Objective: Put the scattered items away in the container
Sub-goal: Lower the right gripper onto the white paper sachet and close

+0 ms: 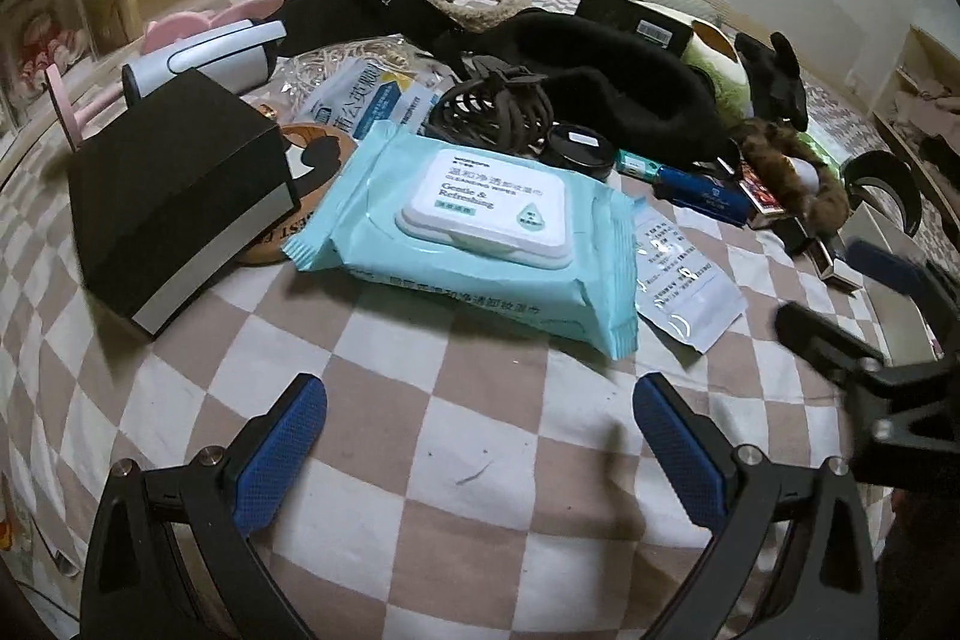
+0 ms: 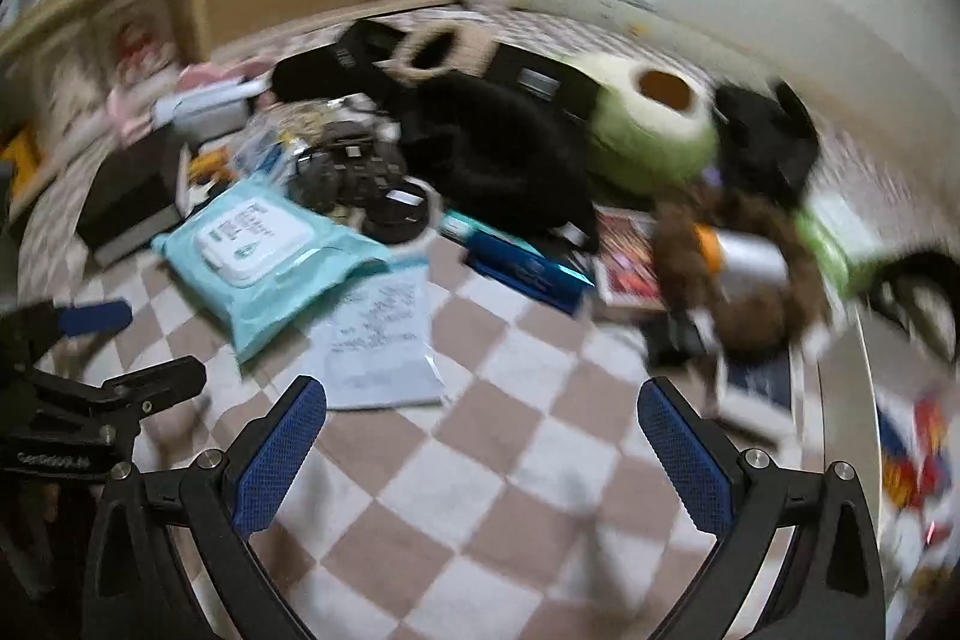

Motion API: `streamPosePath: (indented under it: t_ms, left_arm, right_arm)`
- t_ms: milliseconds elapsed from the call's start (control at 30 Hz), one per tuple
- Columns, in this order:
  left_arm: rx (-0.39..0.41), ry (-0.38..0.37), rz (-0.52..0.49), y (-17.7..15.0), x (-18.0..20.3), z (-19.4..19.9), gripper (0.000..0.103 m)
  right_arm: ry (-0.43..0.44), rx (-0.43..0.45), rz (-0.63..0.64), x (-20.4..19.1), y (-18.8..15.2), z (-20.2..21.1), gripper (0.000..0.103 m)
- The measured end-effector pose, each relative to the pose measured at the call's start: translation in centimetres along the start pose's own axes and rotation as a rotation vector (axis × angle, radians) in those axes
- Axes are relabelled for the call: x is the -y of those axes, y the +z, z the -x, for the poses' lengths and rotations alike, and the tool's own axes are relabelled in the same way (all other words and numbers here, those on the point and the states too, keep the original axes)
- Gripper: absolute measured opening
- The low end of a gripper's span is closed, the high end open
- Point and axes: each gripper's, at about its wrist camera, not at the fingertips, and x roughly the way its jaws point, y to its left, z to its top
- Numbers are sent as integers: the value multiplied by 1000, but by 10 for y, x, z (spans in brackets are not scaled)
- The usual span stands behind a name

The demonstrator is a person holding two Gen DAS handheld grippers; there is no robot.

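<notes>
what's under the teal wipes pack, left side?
The wipes pack overlaps the edge of a round brown coaster-like disc, which also runs under the black box. Most of the disc is covered; elsewhere the pack lies on the checkered sheet.

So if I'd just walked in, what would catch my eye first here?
Probably the pale blue wipes pack lying in the middle of the checkered bedspread, with a black box to its left. Behind them sprawls a heap of dark clutter, and both grippers, left and right, hang open and empty in front.
</notes>
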Motion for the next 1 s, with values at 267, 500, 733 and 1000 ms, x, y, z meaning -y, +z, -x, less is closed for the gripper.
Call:
streamPosePath:
  t_ms: [267, 500, 733, 1000]
  left_arm:
    - [24, 11, 78, 4, -19, 5, 103]
    - [12, 18, 134, 5, -31, 2, 103]
    - [13, 22, 126, 5, -29, 0, 103]
    - [43, 4, 131, 7, -29, 4, 103]
  right_arm:
    - [73, -118, 98, -15, 12, -45, 103]
    - [99, -151, 180, -34, 15, -65, 103]
    - [125, -172, 124, -28, 21, -72, 85]
    - [138, -187, 45, -11, 22, -68, 49]
